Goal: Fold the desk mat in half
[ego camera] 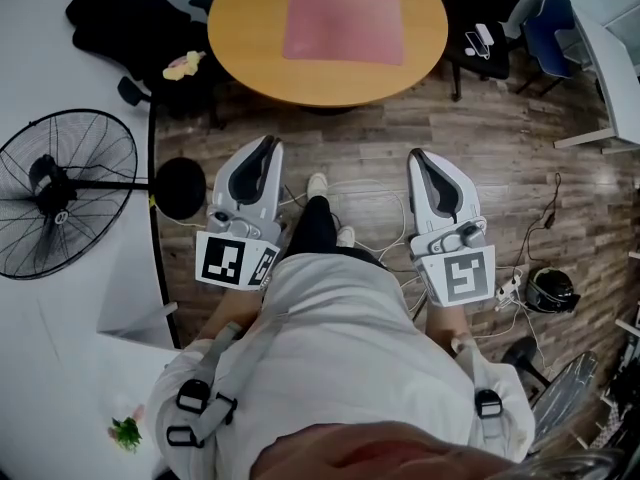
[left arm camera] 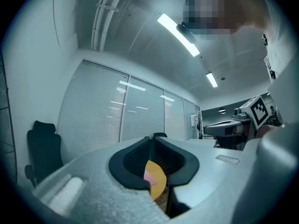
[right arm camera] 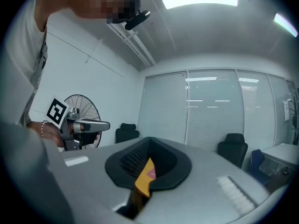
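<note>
Desk mat (ego camera: 343, 24), pink and rectangular, lies flat and unfolded on the round wooden table (ego camera: 250, 53) at the far side of the scene, slightly right of the table's centre, all four edges well inside the rim. Nothing touches it.

Both grippers are near the person's body, well apart from the table, over the wood-plank floor (ego camera: 370, 133). The left gripper (ego camera: 266, 146) is on the left and the right gripper (ego camera: 415, 156) on the right, and both point toward the table. Each has its jaws brought together at the tips and grips nothing (through the dark hollow behind each pair of pads, only a sliver of the tabletop and a speck of pink mat appears, far beyond).

The person's white top (ego camera: 340, 338) fills the near middle, with a dark trouser leg and pale shoes (ego camera: 317, 184) between the two grippers.

To the left stands a black floor fan (ego camera: 65, 193) against a white surface. A black chair (ego camera: 130, 18) sits at the far left with a small pale yellow and pink item (ego camera: 186, 64) at its near edge. Another dark chair (ego camera: 480, 43), right of the table, carries a few small white things on its seat. White cables and a power strip (ego camera: 510, 288) lie on the floor on the right.
</note>
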Tool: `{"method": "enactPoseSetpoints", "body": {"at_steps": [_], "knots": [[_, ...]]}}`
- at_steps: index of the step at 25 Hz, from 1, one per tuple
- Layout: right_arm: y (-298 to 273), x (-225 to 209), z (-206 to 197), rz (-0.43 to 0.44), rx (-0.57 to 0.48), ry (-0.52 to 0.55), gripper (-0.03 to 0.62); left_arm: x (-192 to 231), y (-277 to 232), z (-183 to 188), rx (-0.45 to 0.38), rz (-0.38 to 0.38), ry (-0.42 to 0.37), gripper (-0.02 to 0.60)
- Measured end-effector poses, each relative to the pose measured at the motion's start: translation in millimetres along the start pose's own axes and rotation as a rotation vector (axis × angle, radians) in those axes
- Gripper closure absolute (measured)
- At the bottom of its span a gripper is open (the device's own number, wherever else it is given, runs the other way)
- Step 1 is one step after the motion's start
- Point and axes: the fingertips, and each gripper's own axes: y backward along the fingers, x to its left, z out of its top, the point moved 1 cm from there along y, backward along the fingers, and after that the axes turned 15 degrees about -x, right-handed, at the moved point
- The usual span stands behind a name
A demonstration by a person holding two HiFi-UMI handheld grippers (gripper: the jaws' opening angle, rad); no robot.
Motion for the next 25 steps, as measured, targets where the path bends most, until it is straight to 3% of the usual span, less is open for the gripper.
{"method": "enactPoseSetpoints", "body": {"at_steps": [25], "knots": [[-157.0,-46.5,-52.8,-0.001,0.049,0.034,0.589,119.1,-120.6,-64.4,0.053,-0.033,0.049,0.549]]}}
